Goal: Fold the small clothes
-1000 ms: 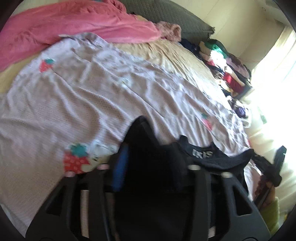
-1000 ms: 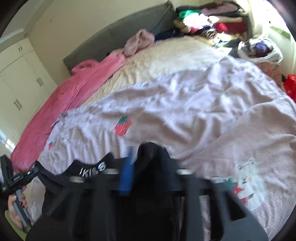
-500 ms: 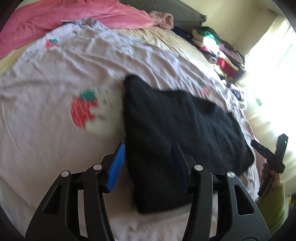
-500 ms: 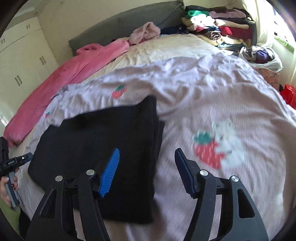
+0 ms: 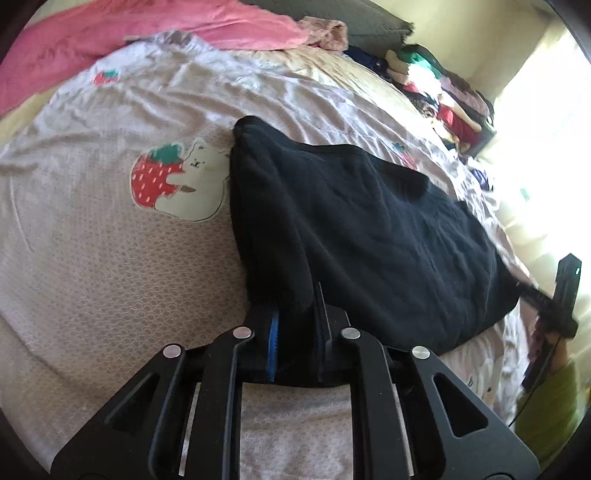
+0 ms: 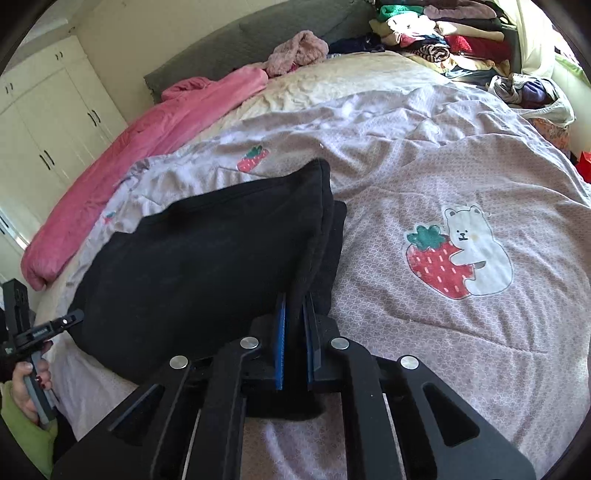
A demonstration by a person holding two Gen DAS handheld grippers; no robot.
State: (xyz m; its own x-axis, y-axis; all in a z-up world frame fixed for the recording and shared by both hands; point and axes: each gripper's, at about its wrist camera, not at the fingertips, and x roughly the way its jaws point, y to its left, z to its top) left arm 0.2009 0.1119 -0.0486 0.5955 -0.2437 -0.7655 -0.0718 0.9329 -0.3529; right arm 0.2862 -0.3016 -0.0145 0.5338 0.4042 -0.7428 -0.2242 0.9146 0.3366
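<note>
A folded black garment (image 5: 362, 229) lies on the lilac strawberry-print bedspread (image 5: 92, 266). My left gripper (image 5: 295, 314) is shut on the garment's near left corner, cloth pinched between the blue pads. In the right wrist view the same black garment (image 6: 207, 258) lies left of centre, and my right gripper (image 6: 295, 314) is shut on its near right corner. The right gripper also shows at the far right of the left wrist view (image 5: 554, 314), and the left gripper at the far left of the right wrist view (image 6: 33, 332).
A pink blanket (image 6: 147, 133) lies along the far side of the bed by a grey headboard (image 6: 258, 40). A pile of clothes (image 6: 443, 33) sits at the bed's far corner. White wardrobe doors (image 6: 44, 122) stand at the left. A bear-and-strawberry print (image 6: 458, 254) marks the bedspread.
Both grippers were open over the folded garment half a second ago. Both have now closed on its near corners. One second ago they held the garment raised.
</note>
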